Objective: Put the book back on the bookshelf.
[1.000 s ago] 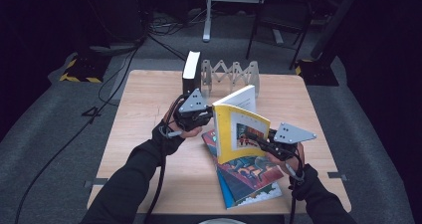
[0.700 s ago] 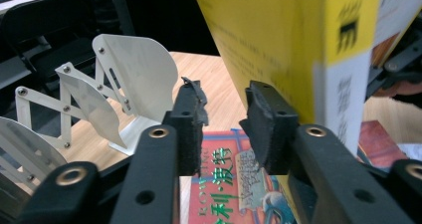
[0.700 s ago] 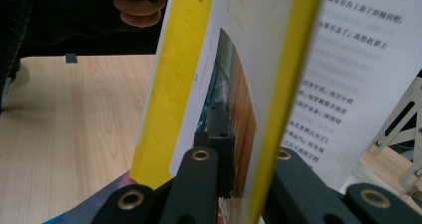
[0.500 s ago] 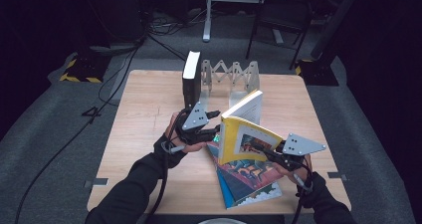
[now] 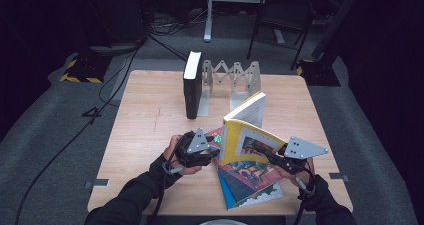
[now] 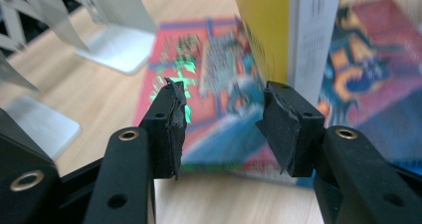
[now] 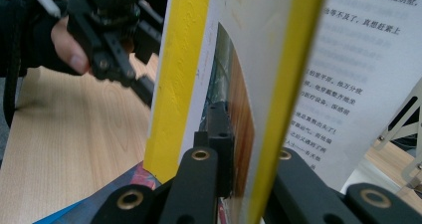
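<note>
A yellow-covered book (image 5: pixel 245 135) stands open and tilted over flat picture books (image 5: pixel 250 182). My right gripper (image 5: pixel 256 148) is shut on its front cover; in the right gripper view the jaws (image 7: pixel 249 149) clamp the yellow cover (image 7: pixel 174 74), with printed pages behind. My left gripper (image 5: pixel 215 152) hovers low just left of the book. Its jaws (image 6: pixel 221 109) have just been opening and hold nothing. Beyond them lie a red picture book (image 6: pixel 199 59) and the yellow book's spine (image 6: pixel 266 30).
A black book (image 5: pixel 192 85) stands upright against a grey accordion rack (image 5: pixel 235 77) at the back of the wooden table (image 5: pixel 150 115). The rack's white feet (image 6: pixel 119 50) are close to the left gripper. Chairs and cables lie on the floor beyond.
The left gripper let go of the yellow book's top edge, opened, and dropped toward the table. The book tipped a little toward the right gripper, which kept its hold.
</note>
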`<state>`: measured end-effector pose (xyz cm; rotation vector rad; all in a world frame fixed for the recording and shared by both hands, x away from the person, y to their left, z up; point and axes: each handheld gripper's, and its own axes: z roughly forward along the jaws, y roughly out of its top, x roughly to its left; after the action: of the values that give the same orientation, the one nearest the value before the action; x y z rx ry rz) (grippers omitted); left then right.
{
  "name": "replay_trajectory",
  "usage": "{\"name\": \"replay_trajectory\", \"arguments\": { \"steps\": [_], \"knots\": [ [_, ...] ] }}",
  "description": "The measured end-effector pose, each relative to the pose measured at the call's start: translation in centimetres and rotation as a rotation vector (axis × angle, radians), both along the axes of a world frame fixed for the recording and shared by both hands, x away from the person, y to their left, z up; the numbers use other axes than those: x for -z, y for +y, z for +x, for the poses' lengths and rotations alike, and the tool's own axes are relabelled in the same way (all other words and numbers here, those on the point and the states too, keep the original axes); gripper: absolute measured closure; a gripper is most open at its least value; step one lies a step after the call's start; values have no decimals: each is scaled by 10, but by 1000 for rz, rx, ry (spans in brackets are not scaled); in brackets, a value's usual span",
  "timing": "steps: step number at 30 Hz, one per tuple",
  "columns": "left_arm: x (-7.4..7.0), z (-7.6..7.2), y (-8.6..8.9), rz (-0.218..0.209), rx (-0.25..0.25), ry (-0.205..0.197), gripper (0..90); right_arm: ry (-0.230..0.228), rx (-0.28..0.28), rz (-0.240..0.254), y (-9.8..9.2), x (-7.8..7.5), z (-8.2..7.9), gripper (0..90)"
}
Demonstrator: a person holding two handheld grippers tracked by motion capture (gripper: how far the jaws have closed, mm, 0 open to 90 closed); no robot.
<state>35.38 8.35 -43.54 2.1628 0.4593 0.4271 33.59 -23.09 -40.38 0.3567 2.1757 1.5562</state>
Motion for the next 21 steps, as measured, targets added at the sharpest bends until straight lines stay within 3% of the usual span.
{"name": "replay_trajectory", "arguments": {
  "steps": [3,10,12,16,19,21],
  "knots": [
    [10,0,-1,32,13,29,516,-5,3,-5,0,0,-2,868],
    [18,-4,0,40,46,68,528,-12,1,-8,0,0,-3,867],
    [21,-6,0,52,71,88,491,-25,4,-11,0,1,-4,867],
    [26,-13,-5,73,101,87,468,-26,1,-14,0,0,-4,868],
    [30,-15,-15,49,124,105,438,-32,0,-18,0,1,-4,867],
    [30,-15,-19,-6,131,101,426,-38,2,-21,1,1,-5,867]
  ]
}}
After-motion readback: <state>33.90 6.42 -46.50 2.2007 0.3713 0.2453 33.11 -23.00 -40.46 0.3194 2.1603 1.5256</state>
